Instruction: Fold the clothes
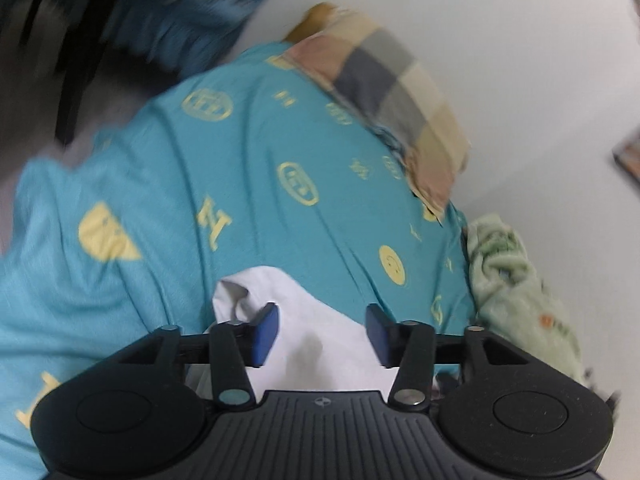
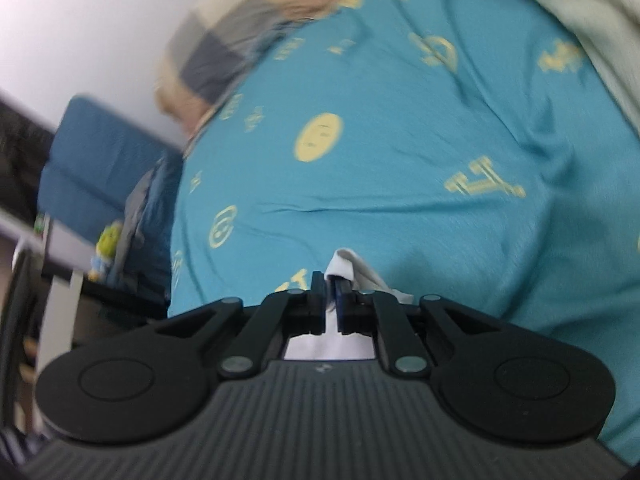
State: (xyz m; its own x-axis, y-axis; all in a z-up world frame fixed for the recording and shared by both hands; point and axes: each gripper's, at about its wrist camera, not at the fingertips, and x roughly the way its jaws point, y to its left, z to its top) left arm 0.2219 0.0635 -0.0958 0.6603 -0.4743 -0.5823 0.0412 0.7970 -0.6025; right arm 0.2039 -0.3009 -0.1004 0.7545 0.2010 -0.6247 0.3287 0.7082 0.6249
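Left gripper [image 1: 322,330] hangs wide open over the white garment [image 1: 304,320] at lower centre of its frame, on the teal bedsheet [image 1: 248,184]. Right gripper [image 2: 329,300], low centre, is pinched tight on that white cloth's edge.

**Much of the cloth out of sight, edges smeared**

The white garment [image 1: 304,320] runs under the left hand-held gripper [image 1: 321,330], its lower part hidden. In the right wrist view only a pinched corner and a strip show between the jaws. The checked pillow [image 2: 224,44] is smeared by motion. A dark shape [image 1: 60,40] at the upper left is too blurred to name.
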